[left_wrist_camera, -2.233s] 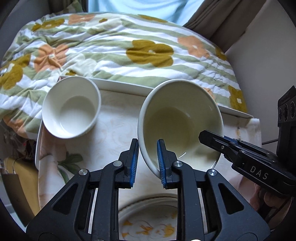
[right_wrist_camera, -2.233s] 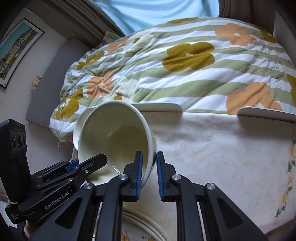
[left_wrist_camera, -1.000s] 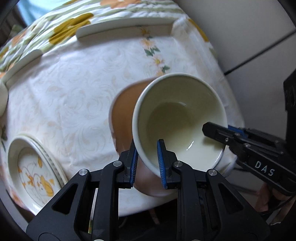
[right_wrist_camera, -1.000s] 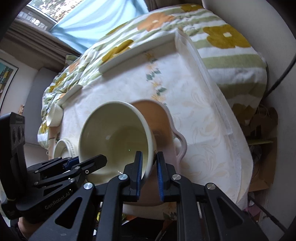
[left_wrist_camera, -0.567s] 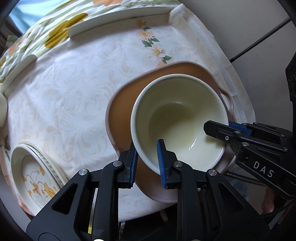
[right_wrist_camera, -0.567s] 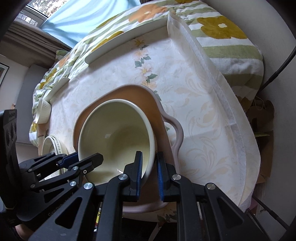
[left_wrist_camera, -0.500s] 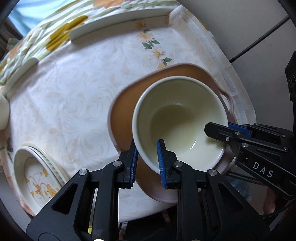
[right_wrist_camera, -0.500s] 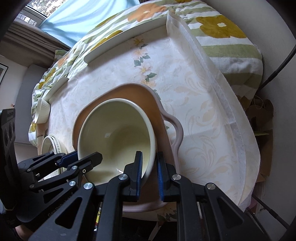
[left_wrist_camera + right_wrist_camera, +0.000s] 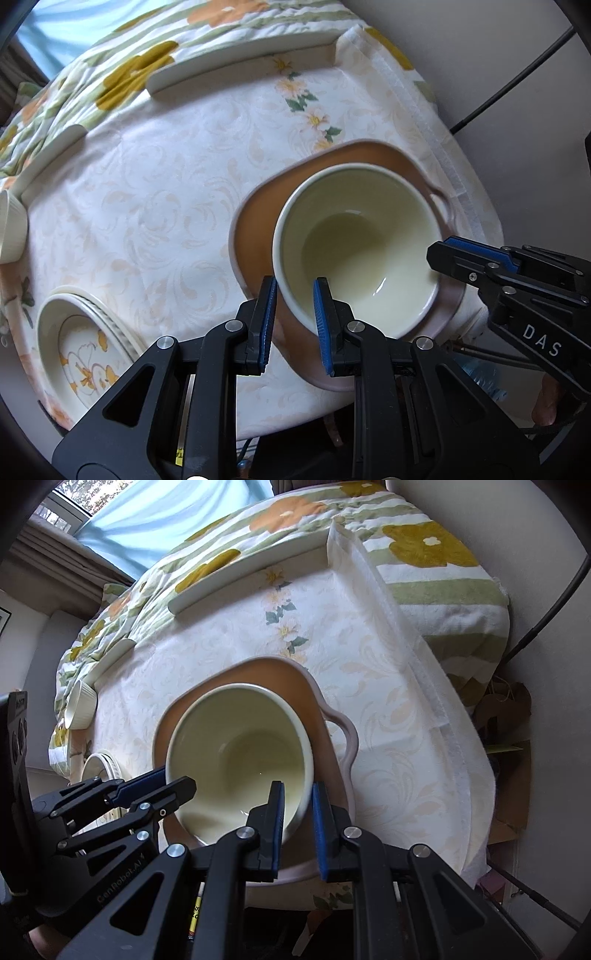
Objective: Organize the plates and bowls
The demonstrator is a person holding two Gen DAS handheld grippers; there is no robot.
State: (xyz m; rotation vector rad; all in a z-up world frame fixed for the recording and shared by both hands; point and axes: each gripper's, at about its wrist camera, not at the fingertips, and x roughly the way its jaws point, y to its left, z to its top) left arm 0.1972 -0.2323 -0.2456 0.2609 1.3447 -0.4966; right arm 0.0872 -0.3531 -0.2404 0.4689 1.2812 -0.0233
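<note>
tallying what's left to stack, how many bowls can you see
2: the large cream bowl, gripped at its rim by both grippers over the pink dish, and a small ribbed bowl at the table's far left edge.

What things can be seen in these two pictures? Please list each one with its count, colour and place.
large bowl: one, cream, over the handled dish, its rim between the jaws of both grippers
handled dish: one, brown inside with a pale pink rim, at the near corner of the table
floral plates: a small stack, cream with orange flowers, near edge of the table
ribbed small bowl: one, white, far side of the table
tablecloth: one, cream with swirls and flowers, covers the table
bedcover: one, green stripes with orange and mustard flowers, behind the table
left gripper: black, blue pads, shut on the bowl's rim
right gripper: black, blue pads, shut on the opposite rim
</note>
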